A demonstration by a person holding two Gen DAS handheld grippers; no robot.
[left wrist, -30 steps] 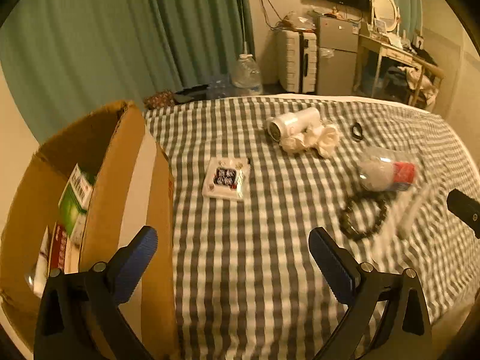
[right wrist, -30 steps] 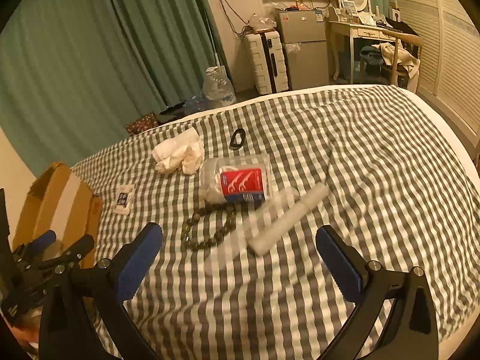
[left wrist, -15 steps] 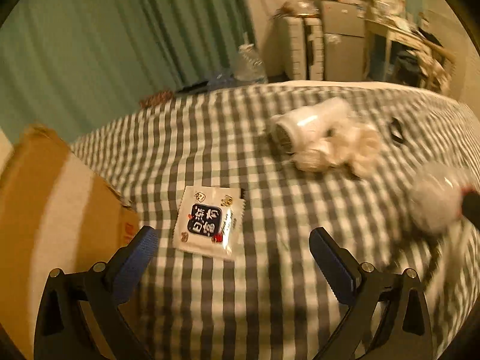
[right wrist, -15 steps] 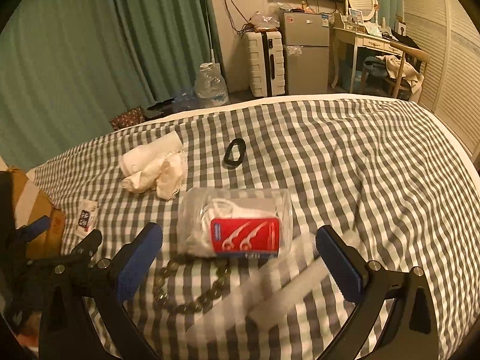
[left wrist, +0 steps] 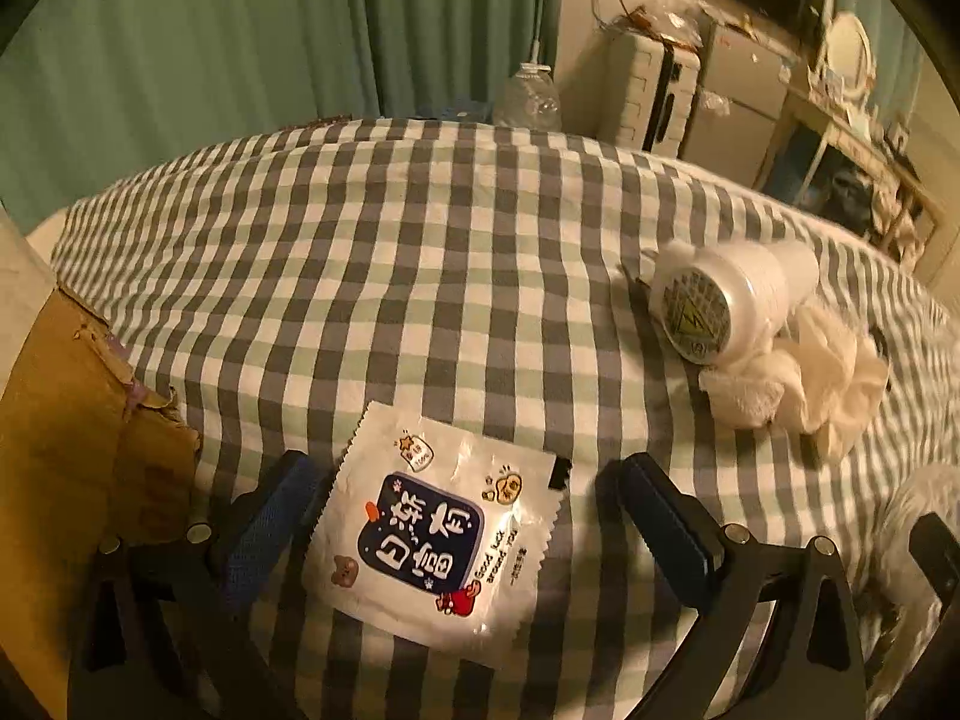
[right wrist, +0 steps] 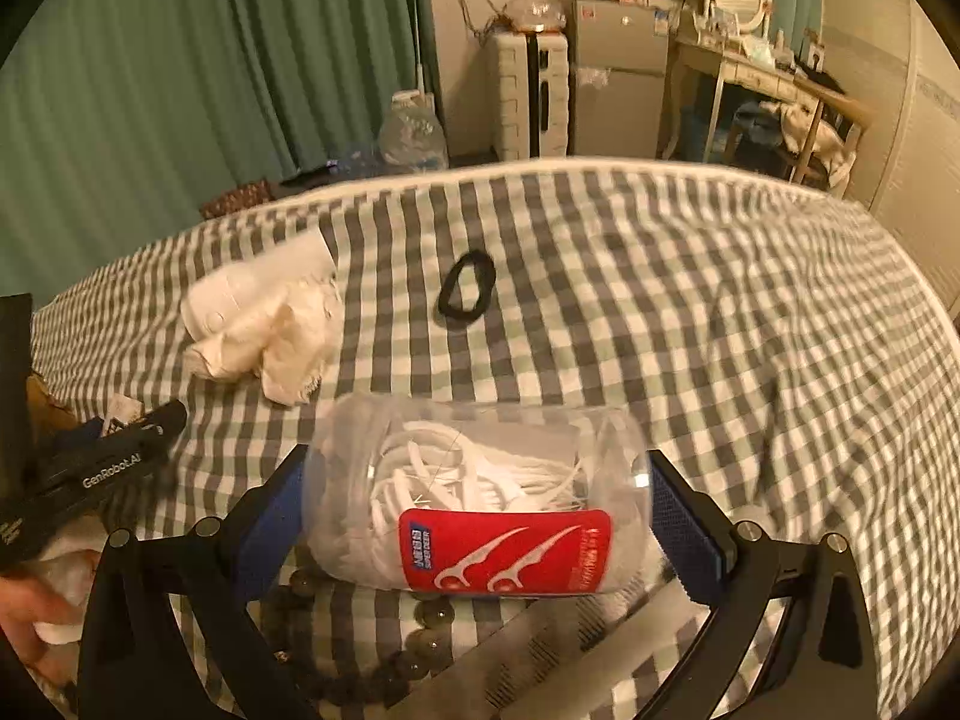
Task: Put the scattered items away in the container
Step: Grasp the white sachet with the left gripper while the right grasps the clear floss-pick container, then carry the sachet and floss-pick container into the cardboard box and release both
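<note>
A white sachet point(left wrist: 438, 534) with a dark blue label lies flat on the checked bedspread point(left wrist: 420, 276), right beside the cardboard box point(left wrist: 72, 450). My left gripper point(left wrist: 465, 480) is open and low over it, one finger on each side. A clear jar of floss picks point(right wrist: 480, 510) with a red label lies on its side between the open fingers of my right gripper point(right wrist: 477, 480). Under and in front of the jar lie a dark bead bracelet point(right wrist: 360, 666) and a white tube point(right wrist: 606, 642).
A white bottle point(left wrist: 720, 306) rests against a crumpled white cloth point(left wrist: 798, 384) farther back. A black hair tie point(right wrist: 465, 291) lies mid-bed. The left gripper's body point(right wrist: 108, 468) and a hand point(right wrist: 30, 612) show at the left edge. Curtains, suitcase and a desk stand beyond.
Both grippers moved forward and down. The left one left the box side and now straddles the sachet. The right one closed in on the floss jar, which now sits between its fingers.
</note>
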